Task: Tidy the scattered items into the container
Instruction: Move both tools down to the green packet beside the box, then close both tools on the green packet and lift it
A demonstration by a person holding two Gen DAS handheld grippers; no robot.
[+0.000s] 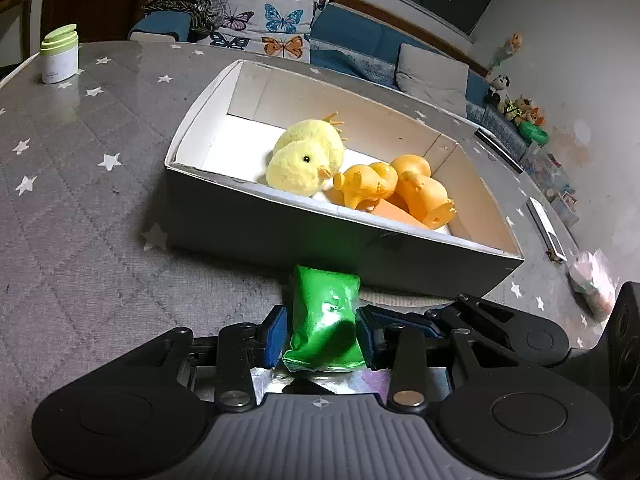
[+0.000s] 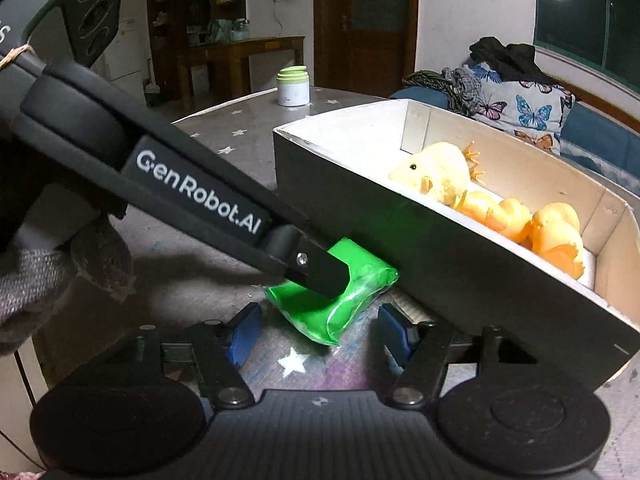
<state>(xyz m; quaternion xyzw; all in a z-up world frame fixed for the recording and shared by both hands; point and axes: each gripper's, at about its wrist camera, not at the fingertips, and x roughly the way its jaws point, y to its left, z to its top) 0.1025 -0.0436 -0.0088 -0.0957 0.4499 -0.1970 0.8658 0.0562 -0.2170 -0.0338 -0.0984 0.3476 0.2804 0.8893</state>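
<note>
A green plastic packet (image 1: pixel 325 320) sits between the blue pads of my left gripper (image 1: pixel 321 330), which is shut on it just in front of the grey box (image 1: pixel 256 216). The right wrist view shows the same packet (image 2: pixel 320 312) held by the left gripper's black finger (image 2: pixel 320 272) low over the table beside the box wall (image 2: pixel 440 264). My right gripper (image 2: pixel 316 330) is open and empty, just behind the packet. In the box lie a yellow plush chick (image 1: pixel 306 158) and orange rubber ducks (image 1: pixel 400 188).
The grey star-patterned tablecloth (image 1: pixel 80 184) covers the table. A white jar with a green lid (image 1: pixel 59 54) stands at the far left corner. A pink-wrapped item (image 1: pixel 592 280) and a flat card (image 1: pixel 546 222) lie right of the box. A sofa with butterfly cushions (image 1: pixel 264 20) is behind.
</note>
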